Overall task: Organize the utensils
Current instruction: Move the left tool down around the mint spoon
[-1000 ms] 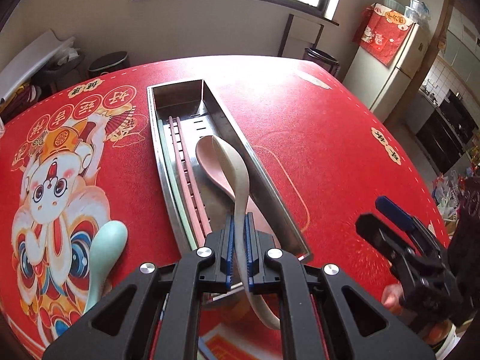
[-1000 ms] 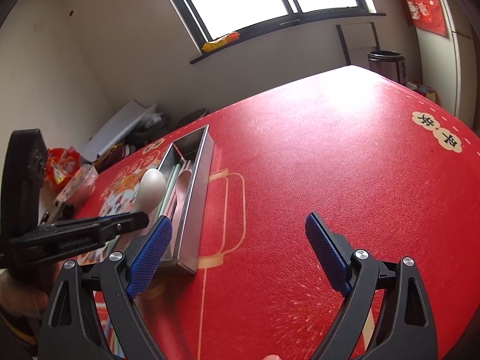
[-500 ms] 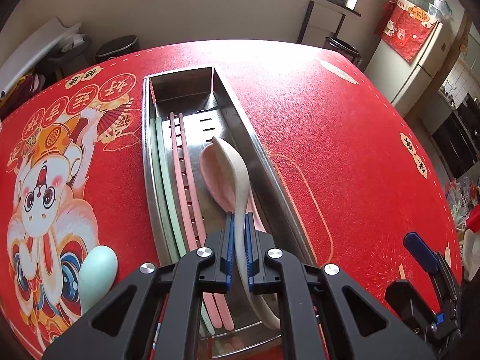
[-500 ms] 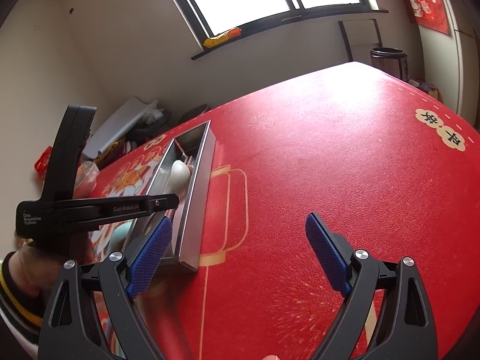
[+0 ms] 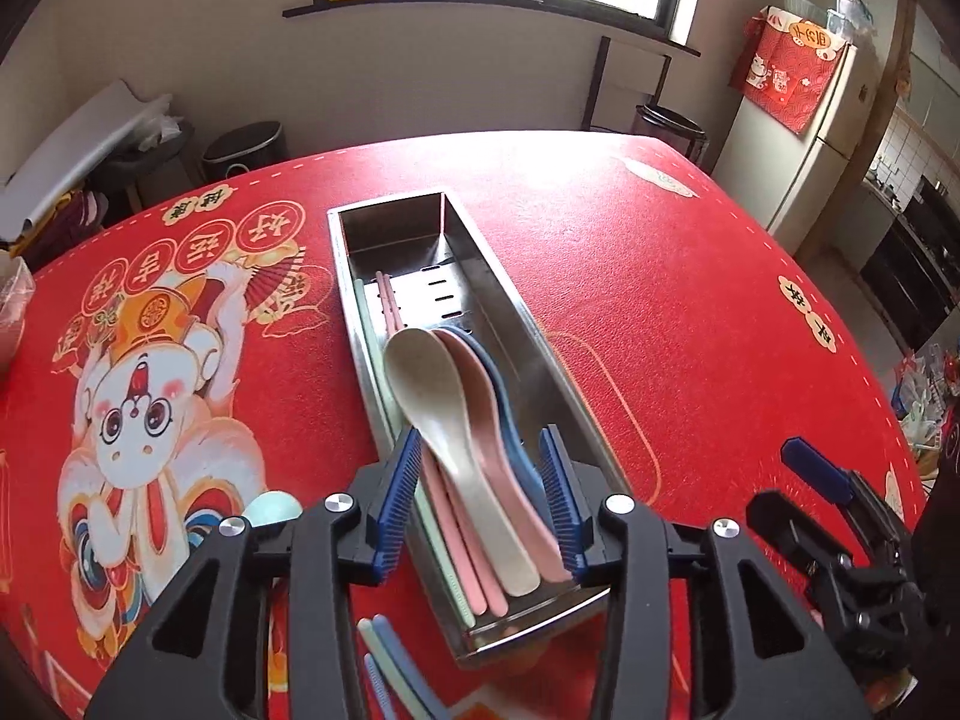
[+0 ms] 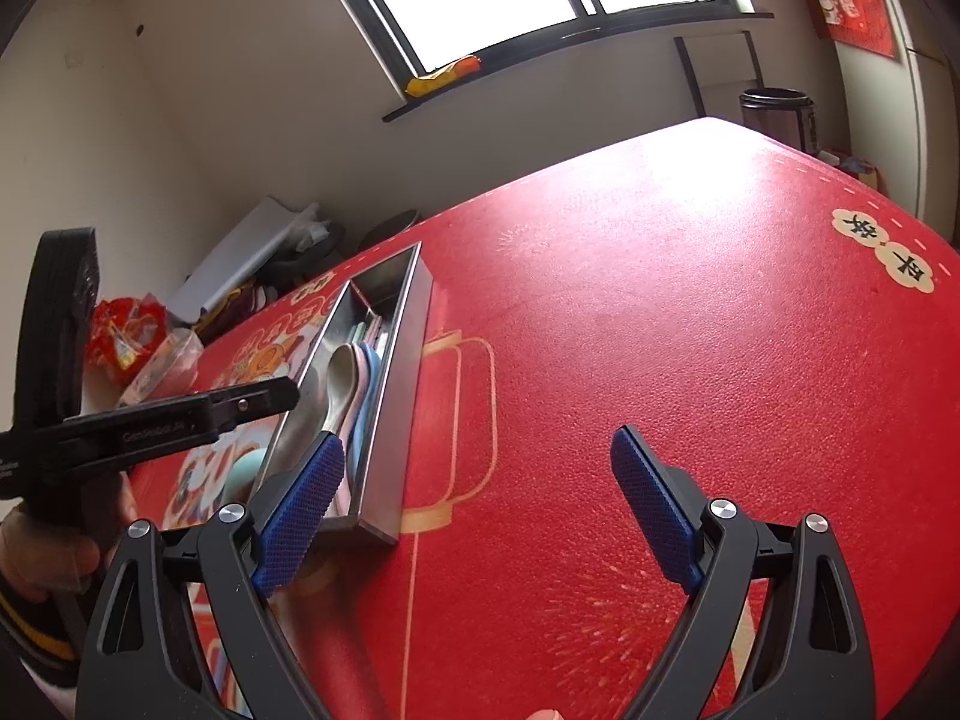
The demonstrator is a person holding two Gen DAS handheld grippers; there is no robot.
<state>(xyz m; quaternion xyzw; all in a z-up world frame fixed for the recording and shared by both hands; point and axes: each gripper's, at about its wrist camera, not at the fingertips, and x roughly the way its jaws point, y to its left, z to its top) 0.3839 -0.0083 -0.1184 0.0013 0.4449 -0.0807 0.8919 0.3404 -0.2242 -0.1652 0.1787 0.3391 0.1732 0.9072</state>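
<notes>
Beige spoon (image 5: pixel 447 414) | lengthwise in metal tray (image 5: pixel 510 306) | bowl toward far end

spoons in tray: 3, cream (image 5: pixel 441 414), pink (image 5: pixel 480 420), blue (image 5: pixel 510 420) | spoons on cloth: 1, mint (image 5: pixel 273 509) | metal tray (image 5: pixel 510 312): 1 | pink chopsticks (image 5: pixel 389 300) in tray: 2 | grippers: 2, left (image 5: pixel 483 498), right (image 6: pixel 474 507)

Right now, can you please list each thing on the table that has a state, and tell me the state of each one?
Left gripper: jaws opening, pads clear of the spoons.
Right gripper: open, holds nothing.
Metal tray: open-topped, partly filled.
Beige spoon: in the tray, on top of the pink spoon.
Blue spoon: in the tray, lowest of the stack.
Light green spoon: outside the tray, on the tablecloth.
</notes>
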